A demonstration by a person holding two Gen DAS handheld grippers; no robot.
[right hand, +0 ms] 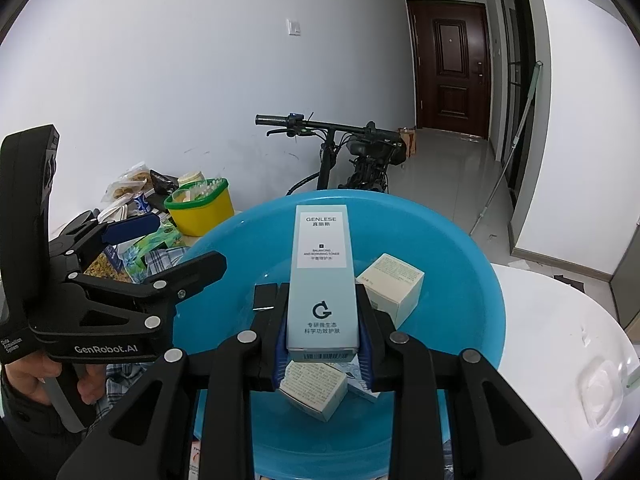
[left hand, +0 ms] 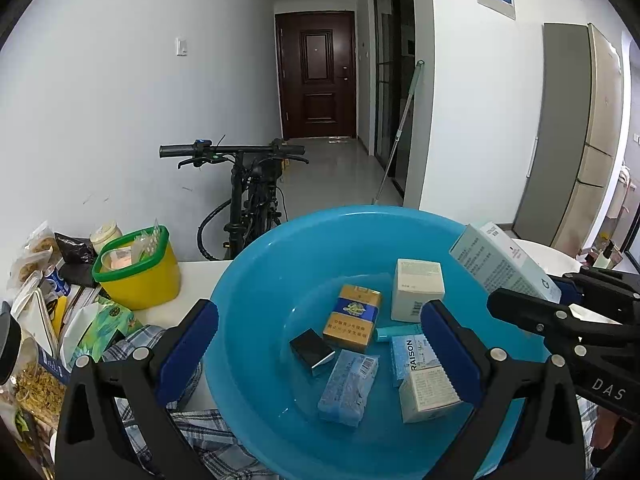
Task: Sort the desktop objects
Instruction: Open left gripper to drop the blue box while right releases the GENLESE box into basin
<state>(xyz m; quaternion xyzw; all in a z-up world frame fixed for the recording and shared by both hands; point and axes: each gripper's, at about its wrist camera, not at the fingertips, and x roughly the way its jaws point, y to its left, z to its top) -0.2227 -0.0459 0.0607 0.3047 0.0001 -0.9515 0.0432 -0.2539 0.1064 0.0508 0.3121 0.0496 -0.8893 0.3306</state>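
A blue plastic basin [left hand: 272, 264] [right hand: 472, 280] holds several small boxes: a yellow and blue cigarette pack [left hand: 354, 316], a white cube box [left hand: 416, 294] [right hand: 394, 286], a black box [left hand: 311, 350], a blue speckled pack [left hand: 348, 386] and a pale box [left hand: 428, 394]. My right gripper [right hand: 323, 336] is shut on a tall pale blue GENLESE toner box [right hand: 322, 280] [left hand: 502, 262] and holds it over the basin. My left gripper [left hand: 320, 344] is open and empty at the basin's near rim.
A yellow tub with a green rim [left hand: 138, 276] [right hand: 202, 208] stands left of the basin among snack bags [left hand: 36, 252] and a checked cloth [left hand: 140, 344]. A white round table [right hand: 560, 340] lies to the right. A bicycle [left hand: 248, 196] leans behind.
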